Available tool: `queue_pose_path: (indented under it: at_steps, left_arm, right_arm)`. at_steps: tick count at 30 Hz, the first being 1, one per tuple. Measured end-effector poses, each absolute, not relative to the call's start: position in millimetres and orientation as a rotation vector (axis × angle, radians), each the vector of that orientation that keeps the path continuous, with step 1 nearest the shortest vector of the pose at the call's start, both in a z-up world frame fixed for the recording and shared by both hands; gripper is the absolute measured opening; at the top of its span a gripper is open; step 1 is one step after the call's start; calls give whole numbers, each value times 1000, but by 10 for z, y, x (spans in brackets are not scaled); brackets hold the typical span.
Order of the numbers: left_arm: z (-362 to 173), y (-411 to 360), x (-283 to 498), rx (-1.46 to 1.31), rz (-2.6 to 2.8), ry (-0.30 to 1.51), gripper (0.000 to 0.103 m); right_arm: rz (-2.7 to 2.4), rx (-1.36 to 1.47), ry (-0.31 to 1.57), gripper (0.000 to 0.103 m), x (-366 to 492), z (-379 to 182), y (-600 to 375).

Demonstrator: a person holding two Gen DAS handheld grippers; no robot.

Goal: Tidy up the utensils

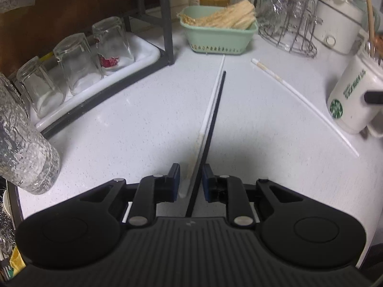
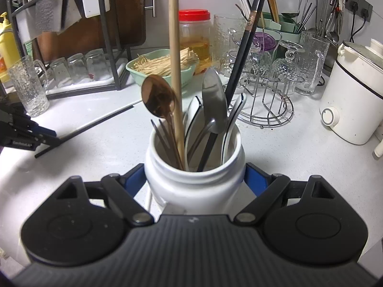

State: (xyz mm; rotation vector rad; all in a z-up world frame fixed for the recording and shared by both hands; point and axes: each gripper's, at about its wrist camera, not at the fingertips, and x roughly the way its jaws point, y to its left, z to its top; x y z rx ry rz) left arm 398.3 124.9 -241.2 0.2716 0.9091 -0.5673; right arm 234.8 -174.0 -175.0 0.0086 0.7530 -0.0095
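Note:
My left gripper (image 1: 190,175) has its pads (image 1: 207,179) set either side of a black chopstick (image 1: 214,124); the right pad touches it, a gap shows on the left. A white chopstick (image 1: 210,105) lies beside it on the white counter (image 1: 134,110). Another white chopstick (image 1: 304,102) lies to the right. My right gripper (image 2: 195,179) is shut on the white utensil jar (image 2: 194,179), which holds spoons (image 2: 214,100), a wooden stick (image 2: 174,59) and a black chopstick (image 2: 241,64). The jar (image 1: 352,95) shows at the right of the left wrist view. The left gripper (image 2: 31,136) with the black chopstick (image 2: 95,124) shows at left.
A tray of upturned glasses (image 1: 76,67) under a black rack (image 1: 167,19) stands at left. A green basket (image 1: 220,33), a wire glass stand (image 1: 287,31) and a white cooker (image 1: 340,21) line the back. A textured glass (image 1: 21,143) is near left.

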Motion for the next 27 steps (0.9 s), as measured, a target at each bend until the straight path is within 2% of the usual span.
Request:
queue_pose_path:
  at_steps: [16,20,27]
  left_arm:
    - [-2450,1095,4080,289,-571,886,23]
    - [-2490,988,4101,298,-582,908,16]
    - [-2485,951,4154,291,-565,917,16]
  right_arm:
    - [-5,3,750,90,2354,-1744,-1748]
    - [-5,2,750,90,2349,-1743,-1745]
    - [-5,2,749,90,2349,-1742,-1745]
